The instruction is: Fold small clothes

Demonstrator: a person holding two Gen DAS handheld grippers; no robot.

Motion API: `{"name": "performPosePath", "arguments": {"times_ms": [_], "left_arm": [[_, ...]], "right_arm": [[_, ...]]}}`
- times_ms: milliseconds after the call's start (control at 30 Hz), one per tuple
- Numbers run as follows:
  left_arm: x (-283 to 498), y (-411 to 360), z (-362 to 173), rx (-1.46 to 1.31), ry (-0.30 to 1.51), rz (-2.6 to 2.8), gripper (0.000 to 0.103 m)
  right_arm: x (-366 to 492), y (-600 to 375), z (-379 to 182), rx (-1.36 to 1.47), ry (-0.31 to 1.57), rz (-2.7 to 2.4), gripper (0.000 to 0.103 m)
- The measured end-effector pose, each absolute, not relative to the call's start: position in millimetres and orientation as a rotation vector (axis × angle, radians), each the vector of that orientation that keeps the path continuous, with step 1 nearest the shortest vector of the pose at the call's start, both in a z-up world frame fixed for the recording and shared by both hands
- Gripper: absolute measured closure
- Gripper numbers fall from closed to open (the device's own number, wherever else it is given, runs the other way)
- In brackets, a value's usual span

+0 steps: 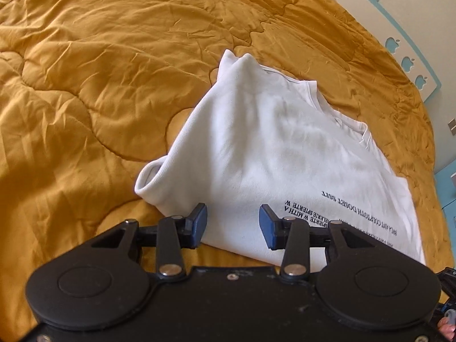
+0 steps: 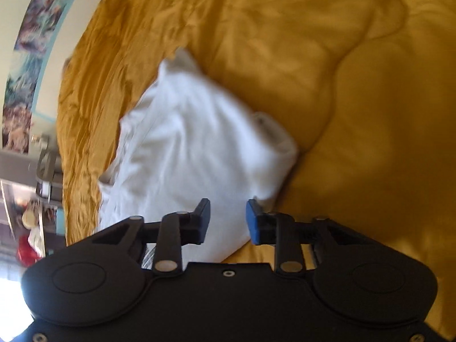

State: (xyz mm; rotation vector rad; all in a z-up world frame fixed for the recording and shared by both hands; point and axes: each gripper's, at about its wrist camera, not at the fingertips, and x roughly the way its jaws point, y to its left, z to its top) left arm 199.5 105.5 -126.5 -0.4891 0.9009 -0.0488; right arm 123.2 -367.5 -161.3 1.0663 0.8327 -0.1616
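The partly folded white cotton T-shirt with black printed lettering [image 1: 256, 154] lies on the mustard-yellow quilted bedspread [image 1: 85, 85], one side turned over onto the body and a sleeve opening curled at its near-left corner. The left gripper [image 1: 233, 225] hovers low over the shirt's near edge, blue-padded jaws spread wide and holding nothing. The right gripper [image 2: 228, 221] sits likewise above the shirt's [image 2: 193, 154] near corner, jaws parted and empty; this view is blurred.

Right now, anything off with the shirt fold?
Yes. The white shirt isn't flat on the yellow quilt: its far end sticks up in a peak and a sleeve opening bulges at one side. Both tools, left and right, are open.
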Motion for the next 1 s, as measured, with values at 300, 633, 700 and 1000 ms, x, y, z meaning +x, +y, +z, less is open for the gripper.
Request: {"name": "performPosePath", "arguments": {"times_ms": [300,633,700,1000], "left_arm": [[184,116,-120,-0.507,0.879,-0.015,0.06],[171,103,-84,-0.376,0.702,-0.023,0.06],[176,98,-85,-0.367,0.714,-0.052,0.059],[193,88,-104,-0.351,0.825,-0.078,0.059]], "right_arm": [[114,-371,-152,1.025,0.818,-0.207,0.085],[121,-342,-109,0.885,0.692,-0.011,0.066],[127,-325,-106,0.86,0.677,0.125,0.06],[160,-260,-136,0.714,0.862,0.259,0.06]]}}
